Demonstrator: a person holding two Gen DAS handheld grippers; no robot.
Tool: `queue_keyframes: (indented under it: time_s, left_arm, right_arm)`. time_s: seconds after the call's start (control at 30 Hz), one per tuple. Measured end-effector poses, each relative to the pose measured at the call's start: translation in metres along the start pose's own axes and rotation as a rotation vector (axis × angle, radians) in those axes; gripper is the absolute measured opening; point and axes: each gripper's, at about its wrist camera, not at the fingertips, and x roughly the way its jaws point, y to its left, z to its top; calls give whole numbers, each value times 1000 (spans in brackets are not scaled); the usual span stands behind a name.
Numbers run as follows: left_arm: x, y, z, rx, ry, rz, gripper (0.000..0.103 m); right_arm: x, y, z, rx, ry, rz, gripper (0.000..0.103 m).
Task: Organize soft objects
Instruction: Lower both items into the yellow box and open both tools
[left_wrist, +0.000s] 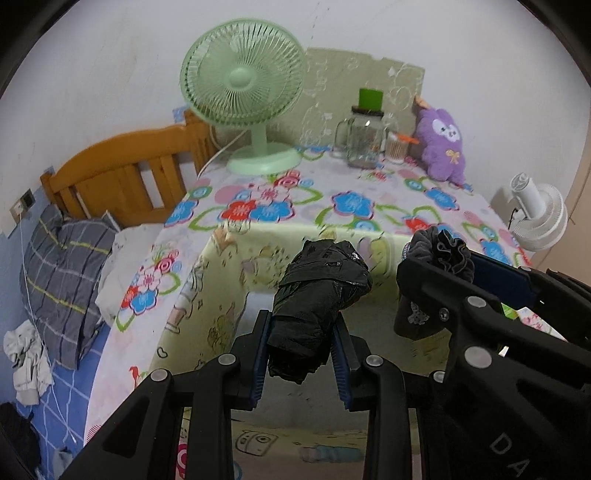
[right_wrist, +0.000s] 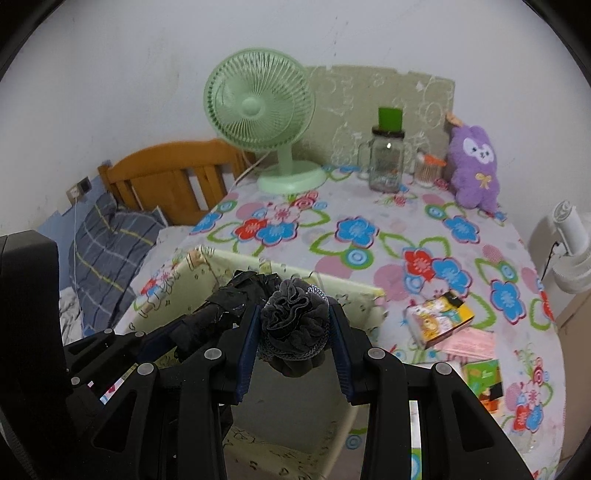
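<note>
Clamped between left tongs (left_wrist: 301, 354): crumpled, glossy black plastic bag (left_wrist: 317, 302). Gripped by right tongs (right_wrist: 293, 332), just beside: dark grey ruffled scrunchie (right_wrist: 293, 314), above pale fabric box (right_wrist: 288, 417).

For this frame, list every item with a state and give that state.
left gripper: shut on black bundle
right gripper: shut on grey ruffled fabric
storage box: open-topped, below both grippers
green fan: upright
glass jar: upright, lid on
purple plush: leaning on wall
</note>
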Motion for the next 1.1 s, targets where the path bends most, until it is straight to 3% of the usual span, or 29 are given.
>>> queue_keyframes:
  time_s: [0.33, 0.67, 0.73, 0.87, 0.93, 1.1]
  left_arm:
    - [23, -3, -8, 10, 77, -26, 31]
    - [30, -11, -4, 1, 94, -23, 36]
    - [31, -10, -3, -10, 98, -14, 43]
    - [30, -7, -1, -33, 94, -2, 72]
    - [27, -4, -1, -47, 84, 0, 75]
    - [19, -3, -2, -44, 63, 21, 82]
  right_arm:
    - [31, -6, -8, 10, 72, -44, 40]
    - [42, -18, -1, -9, 53, -62, 40]
    - [43, -18, 0, -19, 54, -59, 41]
    - [44, -13, 0, -49, 66, -49, 47]
    - [42, -12, -1, -56, 67, -34, 60]
    - [33, -8, -2, -63, 51, -38, 68]
